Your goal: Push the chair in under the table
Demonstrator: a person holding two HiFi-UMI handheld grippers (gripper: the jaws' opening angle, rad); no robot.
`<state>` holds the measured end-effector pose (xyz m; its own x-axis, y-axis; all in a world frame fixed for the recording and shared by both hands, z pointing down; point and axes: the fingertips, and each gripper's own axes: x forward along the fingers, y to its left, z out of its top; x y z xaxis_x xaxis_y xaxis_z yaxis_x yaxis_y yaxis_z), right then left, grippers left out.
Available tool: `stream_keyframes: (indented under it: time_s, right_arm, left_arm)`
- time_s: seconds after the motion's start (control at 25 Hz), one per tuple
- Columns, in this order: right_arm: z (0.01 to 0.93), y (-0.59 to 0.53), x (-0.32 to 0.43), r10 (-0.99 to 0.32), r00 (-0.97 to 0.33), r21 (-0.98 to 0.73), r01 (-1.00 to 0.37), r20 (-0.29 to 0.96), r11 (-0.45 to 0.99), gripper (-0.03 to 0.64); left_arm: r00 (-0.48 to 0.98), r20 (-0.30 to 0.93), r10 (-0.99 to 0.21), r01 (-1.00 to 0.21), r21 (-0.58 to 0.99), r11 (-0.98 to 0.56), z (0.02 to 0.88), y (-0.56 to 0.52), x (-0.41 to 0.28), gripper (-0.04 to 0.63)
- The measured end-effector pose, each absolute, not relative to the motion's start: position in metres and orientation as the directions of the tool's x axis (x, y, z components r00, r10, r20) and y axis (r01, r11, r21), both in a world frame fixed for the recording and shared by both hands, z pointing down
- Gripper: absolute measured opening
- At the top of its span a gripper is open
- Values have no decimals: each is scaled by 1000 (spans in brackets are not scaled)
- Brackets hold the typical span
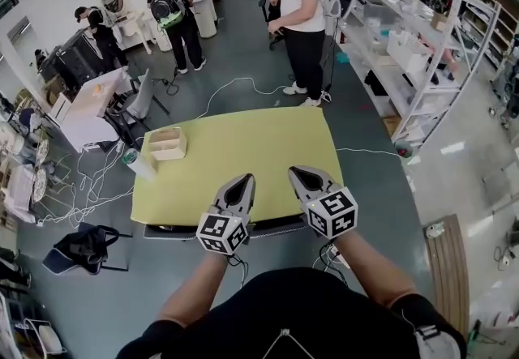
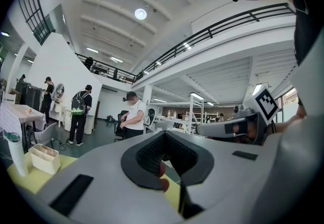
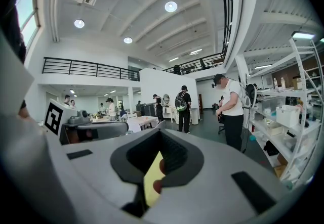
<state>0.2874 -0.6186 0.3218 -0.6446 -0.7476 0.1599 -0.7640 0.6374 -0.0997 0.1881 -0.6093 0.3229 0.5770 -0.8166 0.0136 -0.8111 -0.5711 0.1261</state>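
The left gripper (image 1: pixel 242 180) and right gripper (image 1: pixel 299 173) are hovering side by side over the near edge of the table (image 1: pixel 243 143), both clenched with nothing between their jaws. The chair (image 1: pixel 174 230) is sitting at that edge, its dark back showing just beneath the grippers.
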Motion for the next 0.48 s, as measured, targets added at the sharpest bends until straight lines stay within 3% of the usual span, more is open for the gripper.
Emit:
stream_keyframes:
  time_s: [0.48]
  right_arm:
    - [321,-611,288,-752,-638,-83,-769,165,634,14]
  left_arm:
    - [583,21,-813,-807,131,-575,326,-604,189,9]
